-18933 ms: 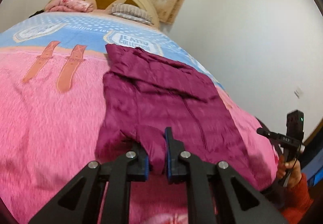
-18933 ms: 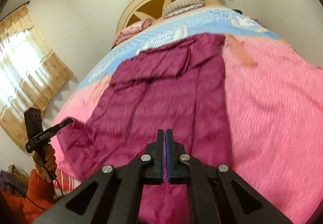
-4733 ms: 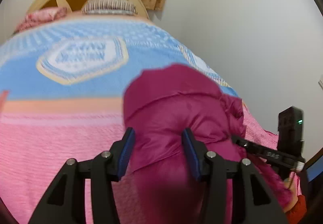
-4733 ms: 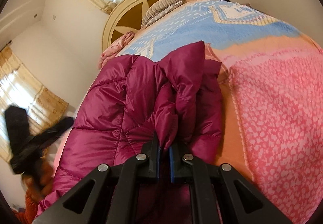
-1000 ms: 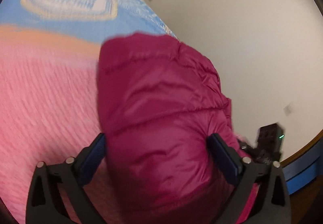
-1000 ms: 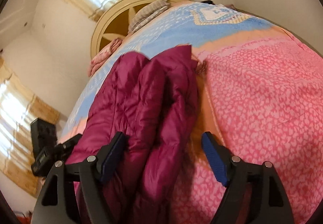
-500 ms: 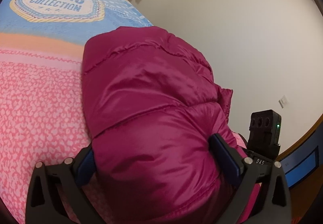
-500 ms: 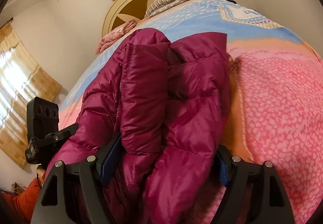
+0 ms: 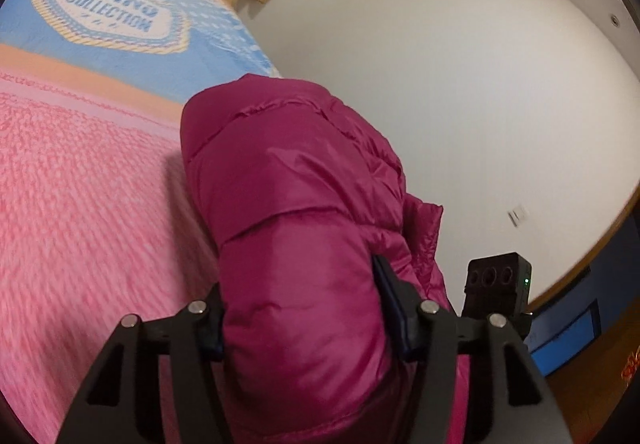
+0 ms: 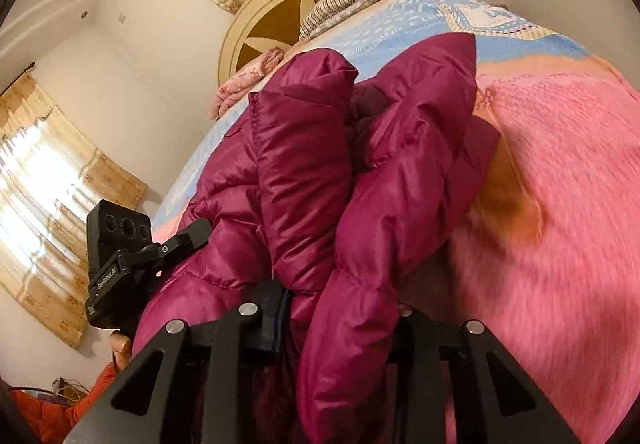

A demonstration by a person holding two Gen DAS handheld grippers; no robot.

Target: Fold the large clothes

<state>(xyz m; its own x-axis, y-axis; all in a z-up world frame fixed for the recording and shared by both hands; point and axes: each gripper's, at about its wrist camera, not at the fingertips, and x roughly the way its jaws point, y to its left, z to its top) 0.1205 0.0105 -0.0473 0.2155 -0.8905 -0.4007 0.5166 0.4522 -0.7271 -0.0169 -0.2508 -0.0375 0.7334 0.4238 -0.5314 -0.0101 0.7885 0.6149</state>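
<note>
Magenta puffy jacket (image 9: 304, 228) bundled lengthwise toward headboard (image 10: 256, 31), clenched at near end by left gripper (image 9: 304, 320) and right gripper (image 10: 336, 320), jaws just closing.

The jacket (image 9: 304, 244) is lying bunched on the blanket (image 9: 88, 211), and I am squeezing it between my left tongs (image 9: 304, 324) at one end and my right tongs (image 10: 340, 318) at the other, their jaws having just been closing on it. Beyond the tongs, pillows (image 10: 344, 1) are sitting before the headboard (image 10: 264, 23). A wall (image 9: 460, 83) is standing right of my left tongs.
</note>
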